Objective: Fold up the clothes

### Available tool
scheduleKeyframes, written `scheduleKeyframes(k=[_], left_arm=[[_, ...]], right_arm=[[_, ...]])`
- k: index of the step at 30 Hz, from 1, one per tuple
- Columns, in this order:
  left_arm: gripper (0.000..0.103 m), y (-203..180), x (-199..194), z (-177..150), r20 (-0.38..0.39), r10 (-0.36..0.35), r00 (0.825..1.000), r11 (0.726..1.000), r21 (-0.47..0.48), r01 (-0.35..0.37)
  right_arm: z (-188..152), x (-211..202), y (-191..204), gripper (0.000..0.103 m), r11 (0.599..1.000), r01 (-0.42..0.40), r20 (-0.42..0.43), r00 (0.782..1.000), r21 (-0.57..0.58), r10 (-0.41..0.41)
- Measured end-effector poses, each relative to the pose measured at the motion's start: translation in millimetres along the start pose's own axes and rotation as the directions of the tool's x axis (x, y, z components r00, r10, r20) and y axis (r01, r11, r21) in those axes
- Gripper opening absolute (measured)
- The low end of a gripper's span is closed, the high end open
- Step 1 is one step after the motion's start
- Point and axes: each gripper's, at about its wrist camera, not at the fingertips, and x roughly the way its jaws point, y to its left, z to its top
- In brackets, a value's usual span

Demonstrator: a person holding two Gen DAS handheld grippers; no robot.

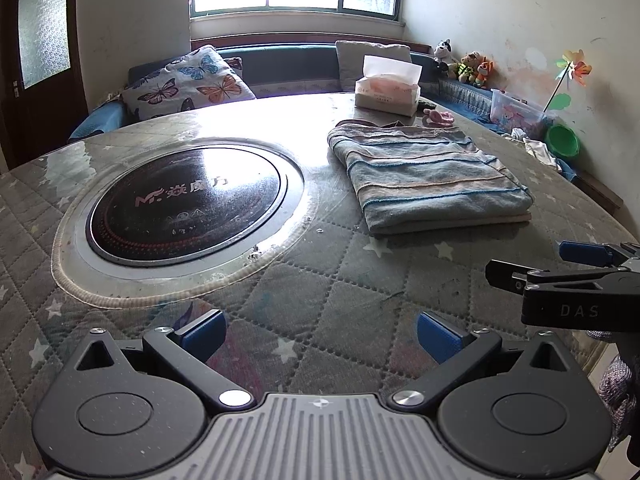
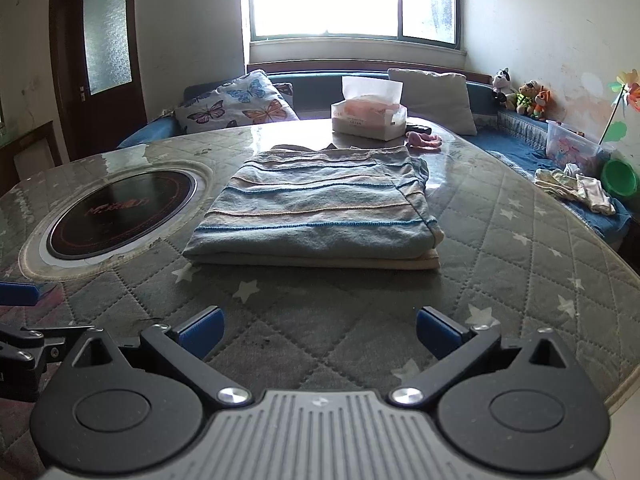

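Note:
A striped blue, grey and tan garment [image 1: 428, 176] lies folded into a neat rectangle on the quilted table [image 1: 360, 280]; in the right wrist view the garment [image 2: 320, 208] sits straight ahead, past the fingers. My left gripper [image 1: 320, 336] is open over bare quilt, well short of the garment. My right gripper [image 2: 320, 332] is open too, with nothing between its blue pads. The right gripper [image 1: 560, 268] also shows at the right edge of the left wrist view, and a blue finger [image 2: 18, 294] of the left one shows at the left edge of the right wrist view.
A round black hotplate [image 1: 184, 204] is set into the table to the left. A tissue box [image 1: 388, 88] and a small pink item [image 1: 438, 117] sit at the far edge. Behind are a bench with cushions [image 1: 188, 84], plush toys [image 1: 472, 66], a plastic bin [image 1: 516, 110] and a green bowl [image 1: 563, 141].

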Motion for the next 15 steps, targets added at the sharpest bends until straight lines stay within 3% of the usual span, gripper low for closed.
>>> scheduleKeyframes(k=[15], left_arm=[[0.103,-8.9,-1.6,-9.7,-0.034,0.014,0.999,1.000,0.027,-0.013]], right_arm=[[-11.1,-8.5,-2.6,0.103,0.999,0.001,-0.010,1.000,0.036,0.000]])
